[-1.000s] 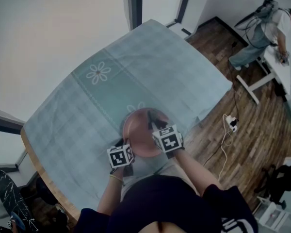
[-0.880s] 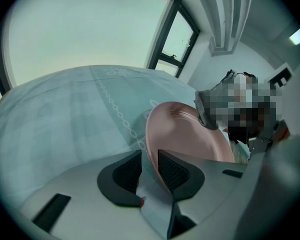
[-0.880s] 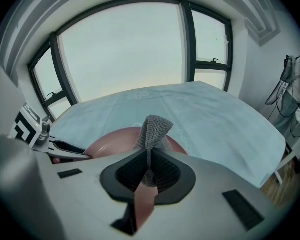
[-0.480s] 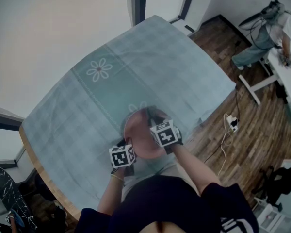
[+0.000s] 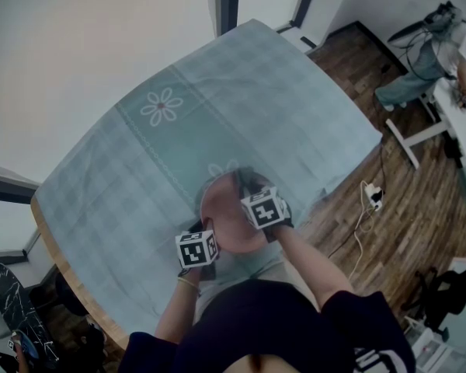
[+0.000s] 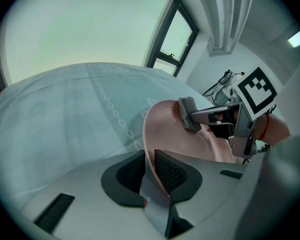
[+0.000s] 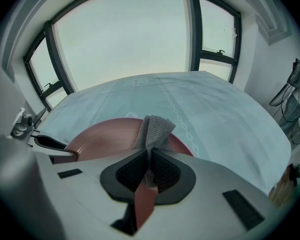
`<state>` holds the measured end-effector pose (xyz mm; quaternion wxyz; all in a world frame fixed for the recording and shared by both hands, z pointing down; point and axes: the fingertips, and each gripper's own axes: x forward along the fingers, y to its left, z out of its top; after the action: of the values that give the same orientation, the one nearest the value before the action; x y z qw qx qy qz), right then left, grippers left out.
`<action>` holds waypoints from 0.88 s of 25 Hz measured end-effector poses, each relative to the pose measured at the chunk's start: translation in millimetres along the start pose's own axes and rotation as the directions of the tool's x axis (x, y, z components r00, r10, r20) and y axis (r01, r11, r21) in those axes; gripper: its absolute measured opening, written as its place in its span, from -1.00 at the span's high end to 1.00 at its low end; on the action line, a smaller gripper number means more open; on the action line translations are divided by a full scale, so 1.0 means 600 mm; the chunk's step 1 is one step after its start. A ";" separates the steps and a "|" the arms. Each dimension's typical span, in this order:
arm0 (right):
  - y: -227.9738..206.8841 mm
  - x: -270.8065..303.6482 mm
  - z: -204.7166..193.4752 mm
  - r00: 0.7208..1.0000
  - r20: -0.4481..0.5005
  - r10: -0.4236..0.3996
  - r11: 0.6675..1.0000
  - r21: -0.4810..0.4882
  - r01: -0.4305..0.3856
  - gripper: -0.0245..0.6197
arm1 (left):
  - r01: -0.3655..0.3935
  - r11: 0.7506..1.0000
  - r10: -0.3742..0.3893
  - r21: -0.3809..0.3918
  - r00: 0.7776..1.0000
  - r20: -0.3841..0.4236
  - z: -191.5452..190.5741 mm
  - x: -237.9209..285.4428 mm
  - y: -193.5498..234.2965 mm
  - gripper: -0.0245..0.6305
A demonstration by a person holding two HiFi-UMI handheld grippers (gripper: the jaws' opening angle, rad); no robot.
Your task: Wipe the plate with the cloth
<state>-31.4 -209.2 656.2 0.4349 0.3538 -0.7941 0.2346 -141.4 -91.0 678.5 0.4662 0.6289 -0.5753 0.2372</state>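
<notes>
Pink plate (image 5: 227, 222) sits low in the middle of the head view, on the checked tablecloth (image 5: 217, 107), close to the person's body. Over the last second the left gripper (image 6: 149, 161) has stayed at the plate's lower-left edge, and its jaws have just been closing with the rim between them. In the left gripper view the two pads now sit narrow and snug on either side of that rim. The right gripper (image 7: 150, 156) has shifted slightly up the frame over the plate and seems to have come lower towards it. Its jaws are pinched tight on a folded grey cloth (image 7: 155, 129), which sticks out beyond the tips. In the left gripper view the cloth meets the plate near its far rim, though actual contact is hard to confirm. I judge the plate is now steadied and wiping is about to start
</notes>
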 end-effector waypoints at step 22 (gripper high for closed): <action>0.061 0.028 -0.010 0.997 -0.052 0.050 0.994 -0.095 -0.054 0.82 | 0.016 1.000 -0.016 -0.008 1.000 -0.007 0.000 0.002 0.001 0.71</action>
<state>-62.6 -187.9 671.4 0.4648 0.3057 -0.8023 0.2162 -141.8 -91.9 679.7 0.4726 0.6309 -0.5694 0.2332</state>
